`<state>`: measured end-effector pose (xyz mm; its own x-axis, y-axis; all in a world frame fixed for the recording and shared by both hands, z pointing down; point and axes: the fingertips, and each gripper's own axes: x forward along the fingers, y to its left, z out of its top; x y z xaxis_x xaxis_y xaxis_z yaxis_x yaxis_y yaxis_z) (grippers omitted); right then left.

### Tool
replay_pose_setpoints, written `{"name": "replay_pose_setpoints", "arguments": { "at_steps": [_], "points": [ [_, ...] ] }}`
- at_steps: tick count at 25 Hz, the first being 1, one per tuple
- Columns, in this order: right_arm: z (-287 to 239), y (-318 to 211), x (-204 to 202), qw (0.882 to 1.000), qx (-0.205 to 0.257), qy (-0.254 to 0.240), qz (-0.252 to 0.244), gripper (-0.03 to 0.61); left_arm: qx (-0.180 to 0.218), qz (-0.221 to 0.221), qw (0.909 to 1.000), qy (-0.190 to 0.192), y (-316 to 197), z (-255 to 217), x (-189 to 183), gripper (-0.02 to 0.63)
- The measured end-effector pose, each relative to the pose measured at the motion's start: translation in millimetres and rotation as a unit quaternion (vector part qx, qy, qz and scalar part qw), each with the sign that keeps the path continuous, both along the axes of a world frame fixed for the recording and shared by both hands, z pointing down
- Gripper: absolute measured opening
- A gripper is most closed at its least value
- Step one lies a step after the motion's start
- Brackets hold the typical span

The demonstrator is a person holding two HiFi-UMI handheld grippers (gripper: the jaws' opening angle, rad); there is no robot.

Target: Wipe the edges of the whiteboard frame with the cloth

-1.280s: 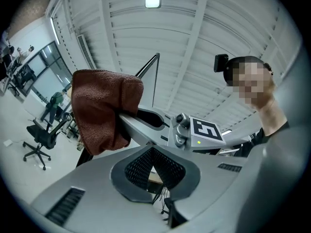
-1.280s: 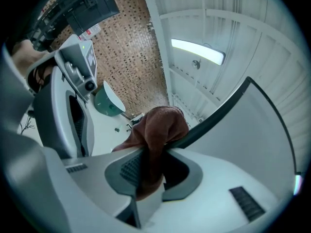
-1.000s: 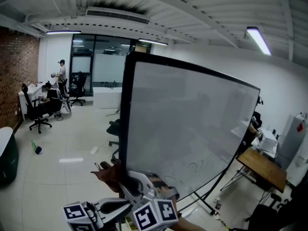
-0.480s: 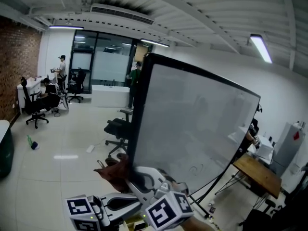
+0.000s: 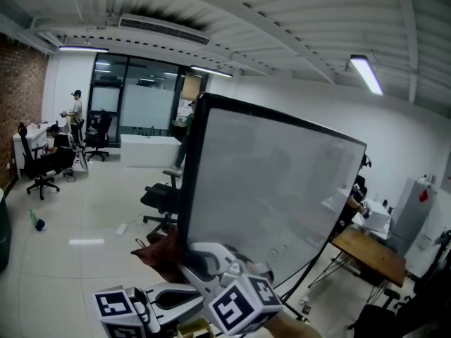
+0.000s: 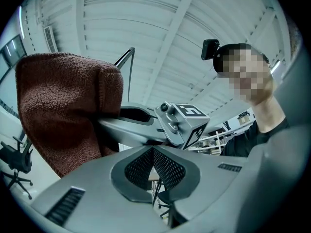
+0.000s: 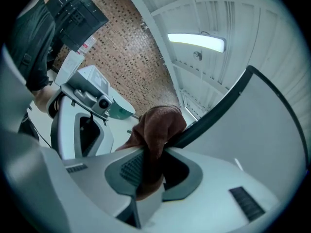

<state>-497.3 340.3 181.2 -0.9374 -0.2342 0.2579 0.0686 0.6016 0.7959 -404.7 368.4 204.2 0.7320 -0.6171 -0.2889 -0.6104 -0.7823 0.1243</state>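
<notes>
Two grippers up. My right gripper [image 7: 149, 165] is clamped on the red-brown terry cloth [image 7: 158, 125], which lies against the whiteboard's black frame edge [image 7: 214, 113]. My left gripper [image 6: 153, 152] is closed on nothing. Risk: friction along the edge may drag the cloth out of the pinch, and pushing hard may rock the board.

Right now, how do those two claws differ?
The right claw grips the brown cloth; the left claw grips nothing. The right claw holds the cloth against the whiteboard frame; the left claw sits lower, off the frame. Both are shut.
</notes>
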Motion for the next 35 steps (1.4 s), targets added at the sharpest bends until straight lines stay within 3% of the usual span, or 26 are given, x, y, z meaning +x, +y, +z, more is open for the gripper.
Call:
{"name": "replay_pose_setpoints", "arguments": {
  "at_steps": [35],
  "points": [
    [-76.5, -1.4, 5.9, 0.996, 0.063, -0.014, 0.054, 0.077, 0.056, 0.049, 0.9963, -0.042, -1.3, -64.2, 7.1, -0.011]
  ]
}}
